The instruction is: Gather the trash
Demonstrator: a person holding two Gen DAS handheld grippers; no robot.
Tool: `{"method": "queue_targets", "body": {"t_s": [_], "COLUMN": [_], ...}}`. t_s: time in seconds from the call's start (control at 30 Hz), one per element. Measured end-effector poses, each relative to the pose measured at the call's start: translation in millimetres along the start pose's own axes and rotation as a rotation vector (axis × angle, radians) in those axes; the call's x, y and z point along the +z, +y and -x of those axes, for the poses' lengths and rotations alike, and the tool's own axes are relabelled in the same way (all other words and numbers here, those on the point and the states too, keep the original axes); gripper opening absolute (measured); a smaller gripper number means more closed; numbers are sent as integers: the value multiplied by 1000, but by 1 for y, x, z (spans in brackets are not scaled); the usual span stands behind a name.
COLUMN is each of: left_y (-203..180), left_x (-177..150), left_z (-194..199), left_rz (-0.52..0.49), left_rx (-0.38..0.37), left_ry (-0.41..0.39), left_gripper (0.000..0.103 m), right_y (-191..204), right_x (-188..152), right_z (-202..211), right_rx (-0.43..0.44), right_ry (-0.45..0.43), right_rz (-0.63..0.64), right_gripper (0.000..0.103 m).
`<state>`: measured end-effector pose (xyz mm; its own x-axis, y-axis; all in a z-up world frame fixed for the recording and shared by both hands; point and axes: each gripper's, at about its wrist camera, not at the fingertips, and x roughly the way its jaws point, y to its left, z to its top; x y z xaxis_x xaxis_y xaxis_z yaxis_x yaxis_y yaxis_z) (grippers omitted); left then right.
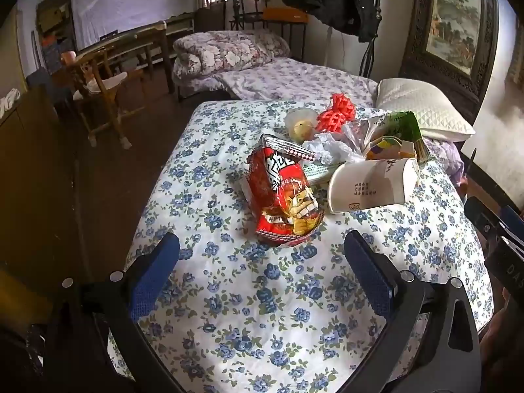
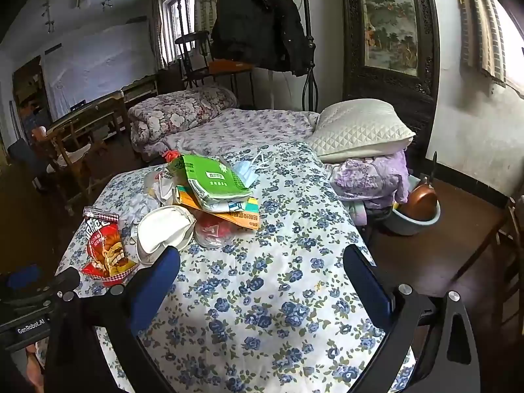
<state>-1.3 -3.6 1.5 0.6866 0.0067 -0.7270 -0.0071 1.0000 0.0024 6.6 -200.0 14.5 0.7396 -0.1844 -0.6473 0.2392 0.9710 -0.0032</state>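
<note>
Both hand-held grippers gape wide, empty. Red wrapper (image 1: 283, 196) lies just ahead of the left hand-held gripper (image 1: 262, 268), lengthwise away from it; right hand-held gripper (image 2: 262, 275) sits farther.

Green packet (image 2: 213, 180) partly covering orange packet (image 2: 242, 217), crushed cup's (image 1: 370, 185) print unreadable

Daylight streams from window (image 2: 178, 29) at back, room dim around it. Glare blows out right edge in right wrist view. Bedspread (image 1: 294, 294) sharp, softly shadowed near bottom. Fisheye bends edges, dark vignette fills corners.
</note>
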Motion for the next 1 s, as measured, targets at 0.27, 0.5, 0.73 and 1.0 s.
{"method": "queue_targets", "body": {"t_s": [0.27, 0.5, 0.73, 1.0], "left_y": [1, 3, 4, 5], "left_x": [1, 1, 1, 2], "left_z": [3, -1, 0, 1], "left_rz": [2, 2, 2, 1], "left_rx": [0, 0, 3, 3], "left_ry": [0, 0, 0, 1], "left_gripper": [96, 96, 96, 96], "right_y": [1, 1, 0, 1], "right_x": [-2, -2, -2, -2], "right_z": [-1, -1, -2, -6], "right_rx": [-8, -11, -15, -21], "right_ry": [-2, 0, 4, 11], "right_rz": [4, 9, 7, 8], "right_gripper": [97, 97, 97, 97]}}
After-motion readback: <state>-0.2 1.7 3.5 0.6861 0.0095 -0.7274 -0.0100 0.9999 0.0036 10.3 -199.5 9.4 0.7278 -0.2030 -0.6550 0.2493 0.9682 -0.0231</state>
